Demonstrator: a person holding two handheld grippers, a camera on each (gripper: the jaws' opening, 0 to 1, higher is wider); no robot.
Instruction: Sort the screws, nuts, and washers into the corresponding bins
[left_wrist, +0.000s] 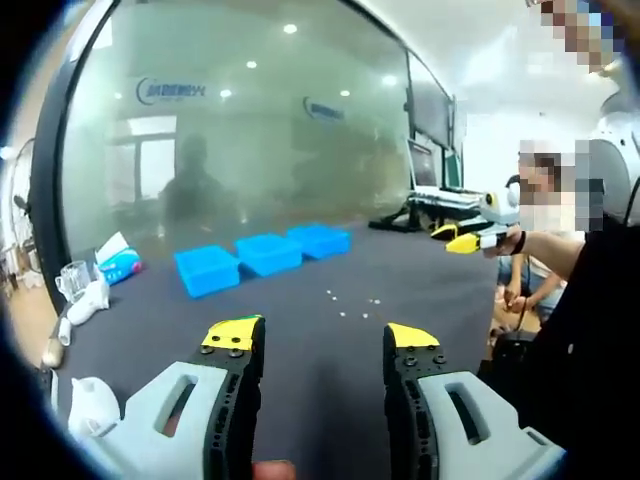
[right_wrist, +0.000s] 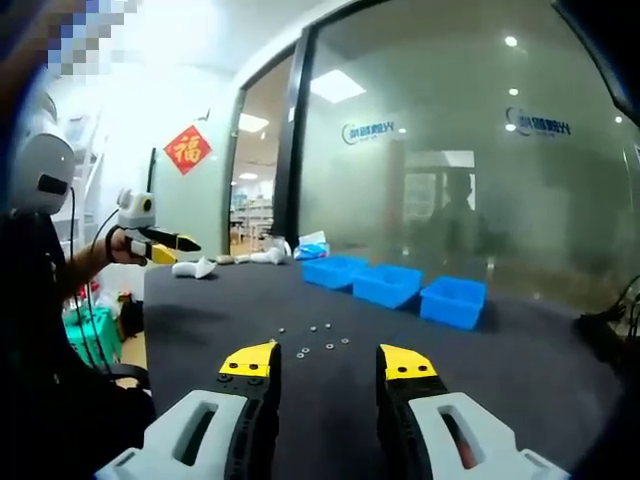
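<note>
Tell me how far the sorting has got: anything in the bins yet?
Nothing looks sorted yet. The small metal parts lie scattered on the dark table, apart from the three blue bins; what is inside the bins cannot be seen. Nothing is in hand: the left gripper and right gripper are both open and empty, above the table short of the parts. All the picking and sorting is left.

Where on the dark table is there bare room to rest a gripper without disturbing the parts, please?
The table is bare between the small hardware and the near edge, and right of it below the blue bins. In the left gripper view, the stretch left of the scattered parts, in front of the bins, is also free. The far end by the white items is crowded.
</note>
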